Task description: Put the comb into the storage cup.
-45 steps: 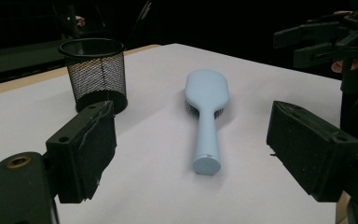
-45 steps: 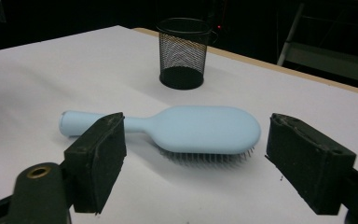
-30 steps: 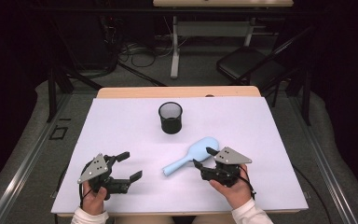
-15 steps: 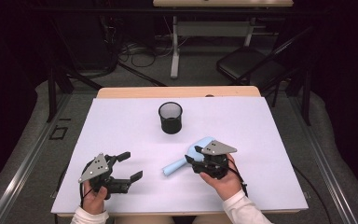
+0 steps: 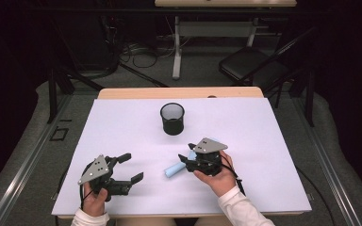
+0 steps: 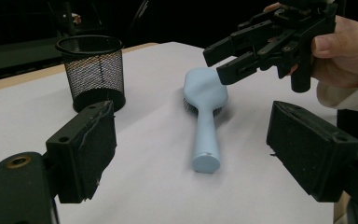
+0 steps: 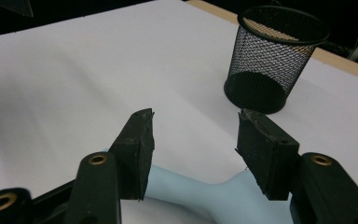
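Your right gripper point(image 5: 185, 159) hovers above the hairbrush point(image 6: 204, 119) lying on the surface near the mesh cup point(image 5: 172, 118), jaws open and just adjusting. Lower, then close on the neck. Left gripper point(image 5: 128, 167) idles open.

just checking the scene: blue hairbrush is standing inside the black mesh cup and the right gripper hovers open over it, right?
Not quite: the blue hairbrush lies flat on the white table, apart from the black mesh cup. The left gripper view shows it. The right gripper does hover open over it.
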A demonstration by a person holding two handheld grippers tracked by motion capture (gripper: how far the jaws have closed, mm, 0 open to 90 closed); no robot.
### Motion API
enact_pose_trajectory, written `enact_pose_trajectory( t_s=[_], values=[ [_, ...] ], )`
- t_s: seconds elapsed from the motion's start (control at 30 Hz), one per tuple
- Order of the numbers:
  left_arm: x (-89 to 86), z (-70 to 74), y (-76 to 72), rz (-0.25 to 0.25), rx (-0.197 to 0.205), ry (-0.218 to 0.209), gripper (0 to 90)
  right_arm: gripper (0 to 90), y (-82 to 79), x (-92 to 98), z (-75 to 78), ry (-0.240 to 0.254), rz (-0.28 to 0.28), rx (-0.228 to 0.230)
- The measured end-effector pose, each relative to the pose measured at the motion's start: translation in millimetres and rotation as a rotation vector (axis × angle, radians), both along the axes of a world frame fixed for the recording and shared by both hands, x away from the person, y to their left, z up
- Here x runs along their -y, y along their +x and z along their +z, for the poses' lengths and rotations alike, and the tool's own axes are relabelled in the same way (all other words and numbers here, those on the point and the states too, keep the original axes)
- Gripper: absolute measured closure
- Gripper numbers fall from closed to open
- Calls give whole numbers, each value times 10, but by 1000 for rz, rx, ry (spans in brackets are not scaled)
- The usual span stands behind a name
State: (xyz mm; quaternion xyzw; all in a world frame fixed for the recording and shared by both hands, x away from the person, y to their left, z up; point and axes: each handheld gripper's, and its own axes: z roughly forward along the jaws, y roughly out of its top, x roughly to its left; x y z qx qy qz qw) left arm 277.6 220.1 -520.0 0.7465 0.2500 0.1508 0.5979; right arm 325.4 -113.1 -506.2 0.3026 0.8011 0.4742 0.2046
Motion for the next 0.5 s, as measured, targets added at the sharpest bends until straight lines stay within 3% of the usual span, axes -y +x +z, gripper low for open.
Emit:
enact_pose_trajectory(
  t_s=[0.13, 0.2, 0.5],
  values=[
    [1, -2, 1, 2, -4, 2, 155, 462, 28, -56, -11, -9, 6, -23],
    [2, -4, 3, -3, -5, 2, 155, 473, 46, -120, -25, -33, -6, -30],
    [3, -10, 4, -4, -9, -1, 155, 513, 115, -274, -62, -55, -40, -63]
  ],
)
